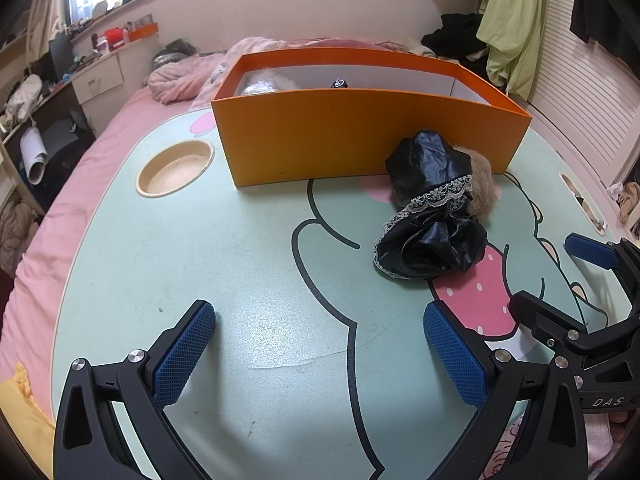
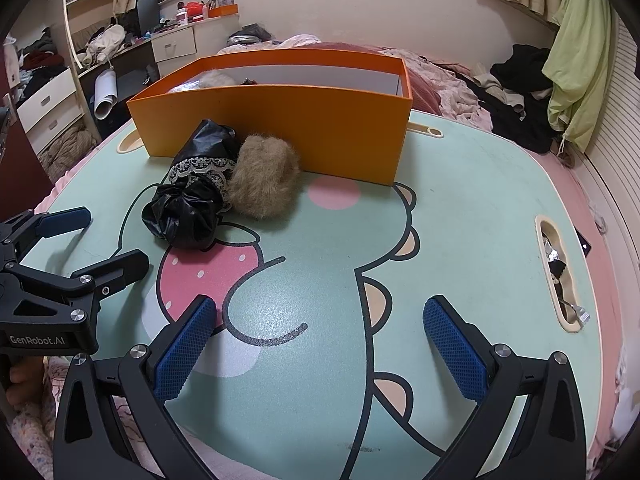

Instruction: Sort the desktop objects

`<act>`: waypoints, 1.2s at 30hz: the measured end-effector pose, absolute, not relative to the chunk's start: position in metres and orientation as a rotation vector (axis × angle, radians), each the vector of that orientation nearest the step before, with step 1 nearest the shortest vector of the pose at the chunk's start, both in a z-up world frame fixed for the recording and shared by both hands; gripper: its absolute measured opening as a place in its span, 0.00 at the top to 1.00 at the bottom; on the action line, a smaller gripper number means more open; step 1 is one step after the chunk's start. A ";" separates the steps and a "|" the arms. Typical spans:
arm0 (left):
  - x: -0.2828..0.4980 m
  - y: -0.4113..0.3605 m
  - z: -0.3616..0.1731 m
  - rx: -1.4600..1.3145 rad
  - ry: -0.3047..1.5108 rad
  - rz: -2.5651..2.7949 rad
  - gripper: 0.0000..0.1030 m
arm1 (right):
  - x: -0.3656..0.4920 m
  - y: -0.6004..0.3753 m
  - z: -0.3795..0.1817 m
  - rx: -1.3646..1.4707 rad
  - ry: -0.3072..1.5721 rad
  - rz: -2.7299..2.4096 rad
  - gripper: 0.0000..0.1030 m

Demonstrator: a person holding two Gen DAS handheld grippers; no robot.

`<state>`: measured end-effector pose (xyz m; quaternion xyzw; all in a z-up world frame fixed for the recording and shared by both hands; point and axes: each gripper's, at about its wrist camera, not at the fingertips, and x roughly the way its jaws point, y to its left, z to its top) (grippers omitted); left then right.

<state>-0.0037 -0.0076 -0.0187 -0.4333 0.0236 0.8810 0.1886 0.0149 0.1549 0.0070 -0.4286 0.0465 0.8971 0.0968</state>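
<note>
A crumpled black cloth with lace trim [image 1: 430, 208] [image 2: 192, 196] lies on the green cartoon table [image 1: 248, 264] [image 2: 460, 208], against a tan furry item [image 1: 482, 184] [image 2: 264, 176]. Both sit in front of an orange box [image 1: 360, 136] [image 2: 288, 124] that holds a few items. My left gripper [image 1: 320, 348] is open and empty, short of the cloth; it also shows at the left of the right wrist view [image 2: 94, 236]. My right gripper [image 2: 320, 344] is open and empty above the table; it also shows at the right of the left wrist view [image 1: 560, 276].
The table lies on a pink bed [image 1: 80, 184]. A round cup recess [image 1: 176, 168] is sunk in the table left of the box. A slot recess [image 2: 560, 272] holding small items is at the table's right edge. Clothes [image 2: 520, 92] are piled on the bed behind.
</note>
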 end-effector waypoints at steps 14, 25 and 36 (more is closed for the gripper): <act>-0.004 -0.008 -0.018 -1.218 0.068 2.479 0.00 | 0.016 0.153 0.007 -1.263 0.134 2.663 0.00; -0.004 -0.008 -0.017 -1.217 0.067 2.480 0.00 | 0.016 0.153 0.007 -1.263 0.135 2.663 0.00; -0.004 -0.008 -0.017 -1.218 0.066 2.481 0.00 | 0.016 0.153 0.007 -1.262 0.135 2.663 0.00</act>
